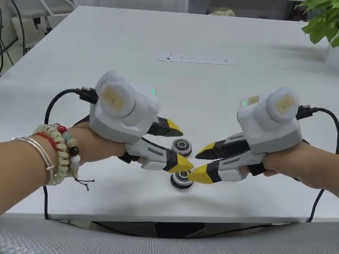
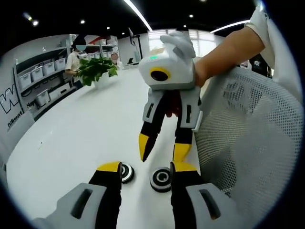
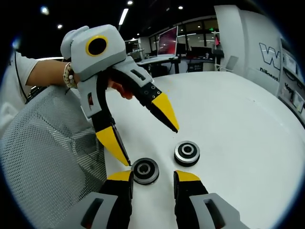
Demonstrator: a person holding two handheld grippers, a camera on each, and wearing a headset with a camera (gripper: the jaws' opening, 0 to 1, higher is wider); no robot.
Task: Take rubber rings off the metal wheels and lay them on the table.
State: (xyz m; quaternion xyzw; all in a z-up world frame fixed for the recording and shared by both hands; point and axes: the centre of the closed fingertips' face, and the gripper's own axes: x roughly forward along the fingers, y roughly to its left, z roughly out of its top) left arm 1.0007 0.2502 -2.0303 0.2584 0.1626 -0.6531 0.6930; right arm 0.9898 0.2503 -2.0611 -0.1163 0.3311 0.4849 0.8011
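Two small metal wheels with black rubber rings lie flat on the white table (image 1: pixel 106 32) near its front edge. The far wheel (image 1: pixel 181 145) (image 2: pixel 126 172) (image 3: pixel 187 152) sits between the jaws of my open left gripper (image 1: pixel 186 148) (image 2: pixel 147 168). The near wheel (image 1: pixel 181 180) (image 2: pixel 161 179) (image 3: pixel 145 170) lies just inside the left jaw of my open right gripper (image 1: pixel 193 166) (image 3: pixel 153 176). The two grippers face each other, tips almost meeting over the wheels. The left gripper's lower tip and the right gripper's lower tip both come close to the near wheel; whether they touch it I cannot tell.
A white power strip (image 1: pixel 197 59) lies further back on the table. A potted plant (image 1: pixel 323 21) (image 2: pixel 95 71) stands at the far right corner. The table's front edge runs just below the wheels, with a mesh chair back (image 2: pixel 248 133) (image 3: pixel 43 143) behind it.
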